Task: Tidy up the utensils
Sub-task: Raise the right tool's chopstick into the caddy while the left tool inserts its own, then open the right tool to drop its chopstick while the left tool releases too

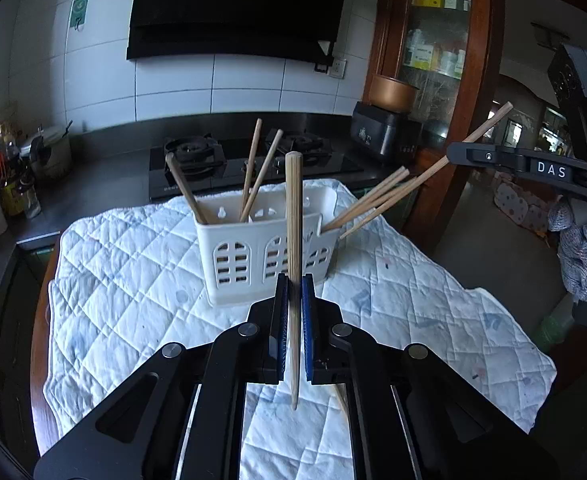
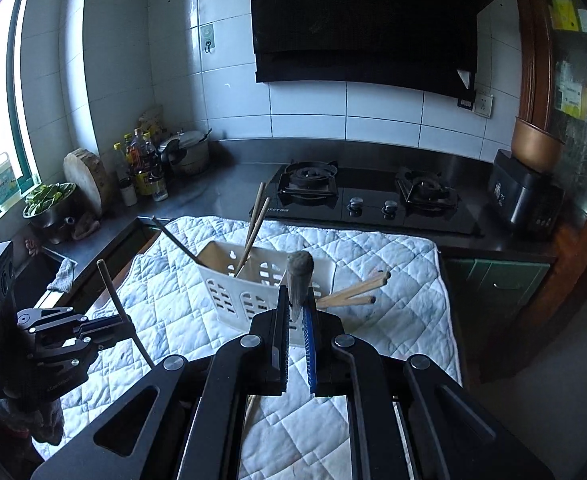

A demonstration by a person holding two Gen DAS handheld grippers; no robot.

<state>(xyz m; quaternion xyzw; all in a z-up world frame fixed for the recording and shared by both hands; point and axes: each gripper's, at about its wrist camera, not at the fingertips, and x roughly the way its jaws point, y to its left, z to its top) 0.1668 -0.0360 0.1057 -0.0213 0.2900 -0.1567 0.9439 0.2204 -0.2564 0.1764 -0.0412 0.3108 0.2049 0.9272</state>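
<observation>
A white slotted utensil caddy (image 1: 253,248) stands on a quilted white cloth (image 1: 133,280), with several wooden chopsticks (image 1: 253,172) leaning in its compartments. My left gripper (image 1: 293,292) is shut on a wooden chopstick (image 1: 293,220), held upright just in front of the caddy. My right gripper (image 2: 296,304) is shut on another chopstick (image 2: 299,280), seen end-on, above the caddy (image 2: 233,292). In the left wrist view the right gripper (image 1: 453,156) holds its chopstick (image 1: 433,168) slanting toward the caddy's right end. The left gripper (image 2: 129,322) shows at the left of the right wrist view.
A black gas hob (image 2: 373,204) sits on the dark counter behind the cloth. Bottles (image 2: 145,164) and a pot stand at the back left, a black appliance (image 2: 525,200) at the right. A further chopstick (image 2: 249,408) lies on the cloth under the right gripper.
</observation>
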